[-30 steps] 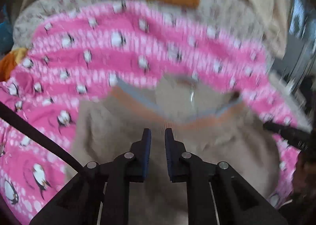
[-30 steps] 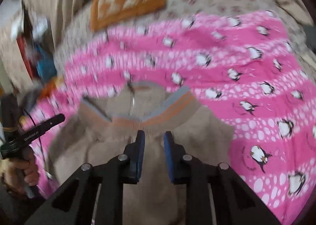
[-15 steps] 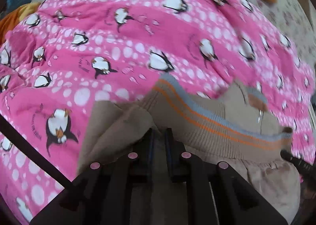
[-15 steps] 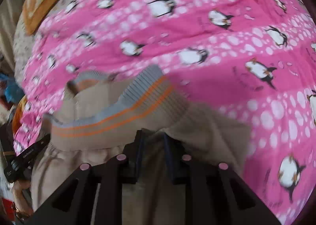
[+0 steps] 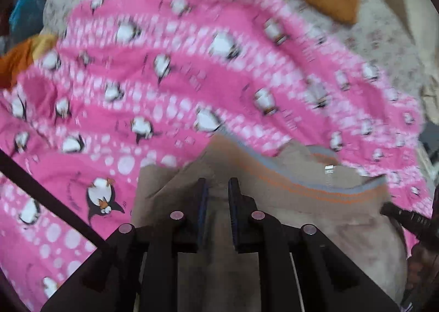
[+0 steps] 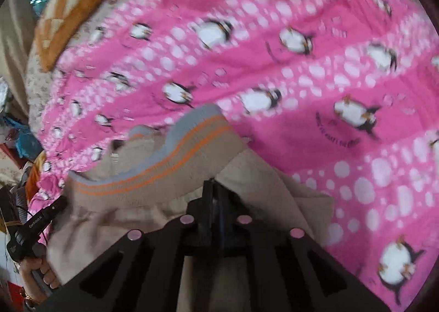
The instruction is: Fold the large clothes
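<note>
My right gripper point(image 6: 216, 188) pinches the beige ribbed-collar jacket point(image 6: 142, 175) on the pink penguin-print blanket point(image 6: 315, 87); my left gripper point(image 5: 216, 188) hangs narrowly parted above it.

The lower part of the beige jacket point(image 5: 323, 243) is covered by the body of the left gripper point(image 5: 216, 188) and is cut off by the bottom edge. In the right wrist view the tips of the right gripper point(image 6: 215, 188) are sunk into the cloth, so the pads cannot be seen. The pink penguin blanket point(image 5: 170, 87) is smeared by motion blur, and its far penguins cannot be made out. The orange patterned cushion point(image 6: 71, 7) is cut by the frame.
</note>
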Tool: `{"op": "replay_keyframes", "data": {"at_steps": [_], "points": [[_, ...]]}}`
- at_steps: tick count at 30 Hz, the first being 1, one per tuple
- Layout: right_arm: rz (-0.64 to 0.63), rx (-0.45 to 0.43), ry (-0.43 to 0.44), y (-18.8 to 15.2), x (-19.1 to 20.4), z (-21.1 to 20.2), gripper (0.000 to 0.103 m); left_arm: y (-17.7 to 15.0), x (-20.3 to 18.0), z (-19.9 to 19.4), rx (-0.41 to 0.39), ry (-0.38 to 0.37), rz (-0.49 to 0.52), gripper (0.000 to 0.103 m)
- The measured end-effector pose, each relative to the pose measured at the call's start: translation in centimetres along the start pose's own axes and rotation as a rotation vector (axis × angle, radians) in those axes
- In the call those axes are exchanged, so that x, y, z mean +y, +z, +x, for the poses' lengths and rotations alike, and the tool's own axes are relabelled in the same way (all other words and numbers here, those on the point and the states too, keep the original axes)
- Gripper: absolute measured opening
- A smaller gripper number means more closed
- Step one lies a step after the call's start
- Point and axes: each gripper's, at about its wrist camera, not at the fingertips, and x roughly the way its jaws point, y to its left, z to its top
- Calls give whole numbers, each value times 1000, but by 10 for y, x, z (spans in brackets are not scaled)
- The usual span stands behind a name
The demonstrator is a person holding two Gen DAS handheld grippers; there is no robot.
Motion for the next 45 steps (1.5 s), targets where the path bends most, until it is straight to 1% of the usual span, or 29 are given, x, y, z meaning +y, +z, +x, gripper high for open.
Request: {"op": "replay_keyframes", "data": {"at_steps": [1, 2, 3, 4, 5, 6, 7, 8, 10, 12, 13, 15, 17, 20, 22, 23, 24, 25, 26, 28, 30, 34, 35, 36, 38, 39, 41, 43, 45], "points": [[-41, -32, 15, -4, 15, -21, 13, 0, -1, -7, -12, -20, 4, 0], [-85, -48, 1, -10, 27, -34, 22, 0, -2, -12, -17, -28, 8, 0], [-130, -65, -39, -18, 36, -44, 33, -3, -2, -15, -18, -17, 19, 0], [-153, -67, -73, -24, 40, -47, 39, -4, -1, -9, -9, 12, 35, 3], [-180, -33, -134, -33, 42, -44, 46, -7, 2, 0, 18, 52, 49, 6], [-183, 33, -187, -42, 37, -33, 47, -11, 8, 18, 81, 113, 62, 6], [-163, 88, -210, -46, 29, -23, 47, -17, 18, 35, 149, 154, 52, 6], [-136, 121, -195, -49, 20, -14, 47, -21, 25, 46, 183, 153, 30, 6], [-142, 109, -183, -47, 14, -17, 47, -16, 33, 42, 158, 130, -13, 6], [-139, 71, -219, -44, 16, -29, 46, -12, 34, 30, 132, 132, -51, 6], [-150, 27, -233, -43, 22, -40, 46, -10, 32, 20, 109, 131, -68, 6], [-240, -43, -225, -45, 45, -54, 46, -6, 20, 1, 53, 88, -59, 6], [-380, -92, -153, -55, 80, -61, 46, -6, 5, -13, 9, 44, -39, 7], [-485, -70, -44, -70, 111, -53, 46, -11, -15, -16, 16, -25, -28, 8], [-558, -24, -33, -77, 127, -37, 46, -22, -30, -7, 56, -49, -11, 9], [-577, -3, -50, -78, 128, -29, 49, -28, -39, 4, 79, -30, 30, 13], [-584, 31, -79, -80, 124, -20, 61, -35, -46, 16, 103, 9, 76, 14], [-571, 95, -123, -82, 116, -2, 68, -40, -49, 26, 122, 42, 106, 14], [-555, 140, -126, -82, 108, 10, 74, -45, -51, 38, 144, 74, 140, 14], [-524, 124, -107, -79, 100, 16, 79, -51, -55, 42, 127, 94, 173, 15], [-516, 125, -130, -80, 98, 16, 88, -51, -57, 41, 123, 101, 177, 16], [-534, 172, -151, -82, 100, 16, 91, -51, -52, 39, 135, 86, 166, 16], [-531, 184, -154, -78, 101, 12, 89, -48, -50, 36, 147, 70, 138, 16], [-524, 175, -159, -73, 106, 9, 82, -42, -45, 29, 152, 40, 94, 16], [-516, 55, -148, -61, 107, -19, 78, -29, -39, 14, 101, -12, 21, 16], [-510, -26, -158, -52, 107, -32, 81, -20, -37, 5, 48, -25, 12, 17], [-447, -159, -245, -28, 98, -44, 89, -6, -34, 1, -36, 12, 28, 31], [-386, -164, -266, -11, 87, -35, 89, 1, -26, 13, -49, 68, 27, 34], [-344, -102, -250, 2, 74, -13, 85, 0, -14, 35, 11, 117, -1, 34]]}}
